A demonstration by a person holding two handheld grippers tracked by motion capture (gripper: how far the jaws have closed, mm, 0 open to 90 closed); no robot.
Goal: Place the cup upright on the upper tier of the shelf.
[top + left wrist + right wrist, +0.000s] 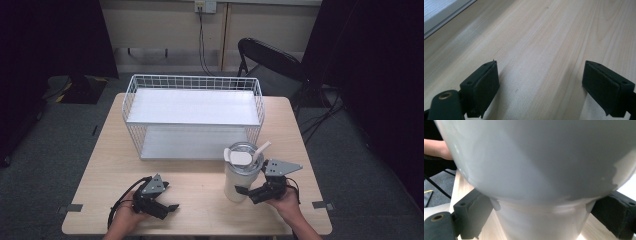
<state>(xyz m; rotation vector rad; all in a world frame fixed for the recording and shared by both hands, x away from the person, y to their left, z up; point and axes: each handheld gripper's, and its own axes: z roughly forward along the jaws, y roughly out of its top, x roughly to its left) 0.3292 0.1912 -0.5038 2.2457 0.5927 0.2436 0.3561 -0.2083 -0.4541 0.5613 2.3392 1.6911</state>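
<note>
The right gripper [251,192] had its jaws wide around the white tumbler's [242,172] narrow base, so closing squarely looked wise, while the left gripper [165,201] sat wide and empty over the table [200,200]

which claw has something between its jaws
The right claw: its jaws flank the white tumbler. The left claw is open over bare table.

— Any words or numbers to read here?
— None. The white cup [241,176] is plain, with no brand or label that I can make out.
— And the wire basket [192,116] or the table [200,185]?
— Bare too; no writing on either.
</note>
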